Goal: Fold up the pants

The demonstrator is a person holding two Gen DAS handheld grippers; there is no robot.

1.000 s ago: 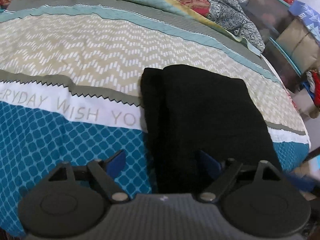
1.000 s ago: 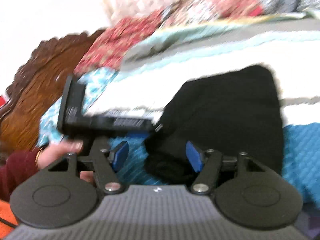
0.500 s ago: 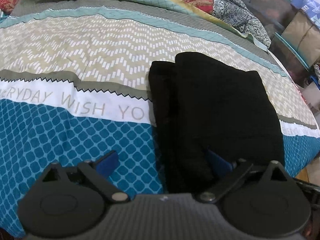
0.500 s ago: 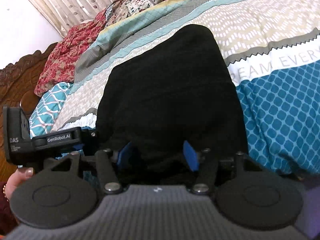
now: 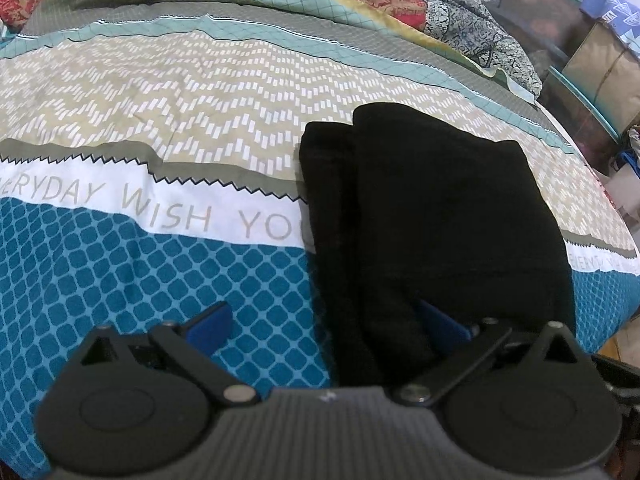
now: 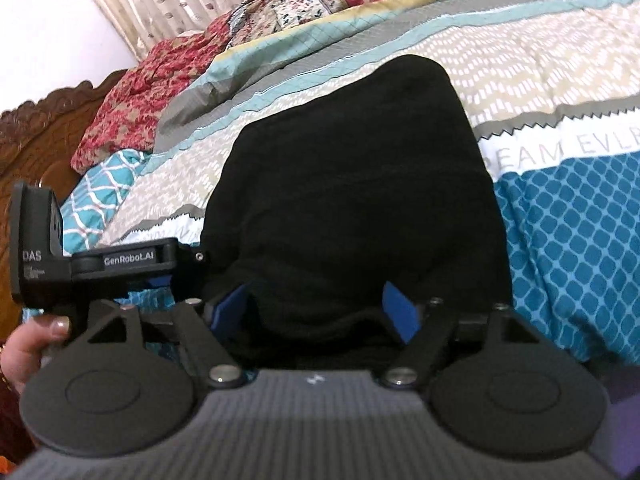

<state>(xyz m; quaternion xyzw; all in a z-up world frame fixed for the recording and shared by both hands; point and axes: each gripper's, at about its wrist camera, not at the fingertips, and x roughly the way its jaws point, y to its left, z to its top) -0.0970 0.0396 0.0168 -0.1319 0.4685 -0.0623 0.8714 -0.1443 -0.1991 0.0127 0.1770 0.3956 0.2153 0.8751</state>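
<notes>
Since a second ago both sets of fingers have spread: the left gripper (image 5: 326, 322) now stands fully apart, and the right gripper (image 6: 316, 308) is opening. Folded black pants (image 5: 432, 216) lie on the patterned bedspread (image 5: 160, 128), their near edge between each pair of blue fingers (image 6: 394, 312), unclamped. A hand (image 6: 30, 346) holds the left gripper.

Black grippers w/ blue fingers (image 5: 210, 326), grey ribbed housings.

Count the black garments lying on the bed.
1. The folded black pants lie on the patterned bedspread, across its beige, white and blue bands, near the bed's edge. More may be hidden out of frame.
</notes>
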